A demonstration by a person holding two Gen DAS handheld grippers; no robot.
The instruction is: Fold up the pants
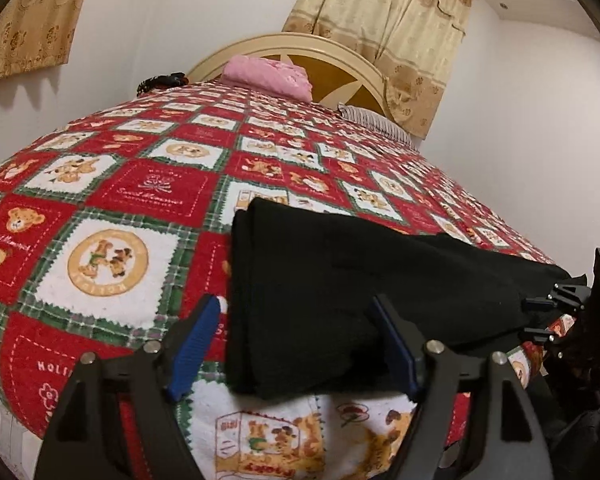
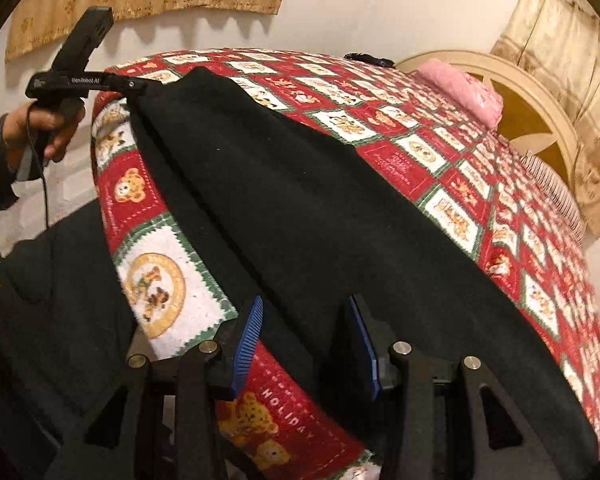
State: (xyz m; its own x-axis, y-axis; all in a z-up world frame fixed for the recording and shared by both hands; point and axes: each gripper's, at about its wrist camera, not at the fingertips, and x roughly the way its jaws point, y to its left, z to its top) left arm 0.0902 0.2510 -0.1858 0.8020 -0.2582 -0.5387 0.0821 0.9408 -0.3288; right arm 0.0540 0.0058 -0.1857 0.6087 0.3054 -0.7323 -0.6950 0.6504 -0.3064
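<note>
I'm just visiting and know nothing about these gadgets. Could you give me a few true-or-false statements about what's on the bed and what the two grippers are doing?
1. The pants are black. True.
2. The pants hang on a rack. False: they lie on a red patchwork blanket on the bed.
3. The left gripper is open, its jaws either side of the pants' edge. True.
4. A blue pillow sits by the headboard. False: the pillow is pink.
5. The right gripper is clamped shut on the blanket. False: it is open at the pants' edge.
</note>
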